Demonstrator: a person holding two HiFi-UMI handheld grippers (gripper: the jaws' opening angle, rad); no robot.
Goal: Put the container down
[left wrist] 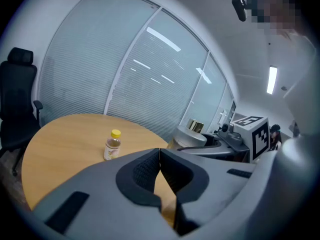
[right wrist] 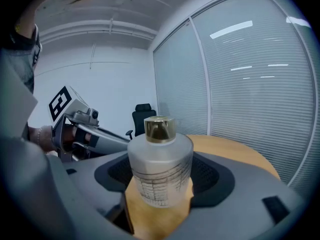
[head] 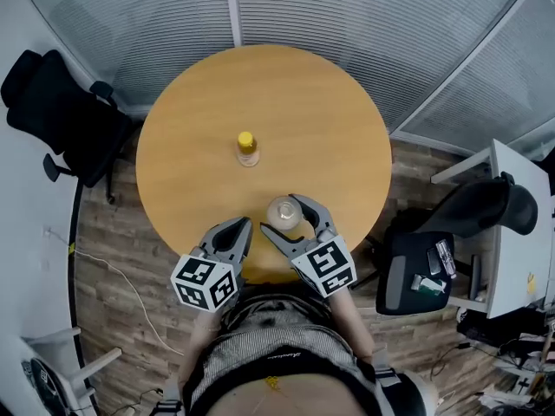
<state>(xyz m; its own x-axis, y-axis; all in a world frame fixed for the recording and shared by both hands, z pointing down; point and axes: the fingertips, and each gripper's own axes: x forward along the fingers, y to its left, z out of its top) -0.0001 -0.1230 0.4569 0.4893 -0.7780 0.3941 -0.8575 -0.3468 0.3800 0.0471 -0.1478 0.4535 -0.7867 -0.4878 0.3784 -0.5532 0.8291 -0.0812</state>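
While the frosted, gold-capped container [right wrist: 160, 164] stands upright by the round table's [head: 191, 146] front edge, seemingly resting on the wood, the right gripper [head: 282, 216] clasps its sides; just beside it, the left gripper [left wrist: 159, 153] is closed on nothing; a yellow-capped bottle [head: 247, 148] stands mid-table

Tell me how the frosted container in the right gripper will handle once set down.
The frosted container looks rigid, probably glass, so likely heavy and breakable. Its wide, squat body should stand steadily; its matte wall probably grips well.
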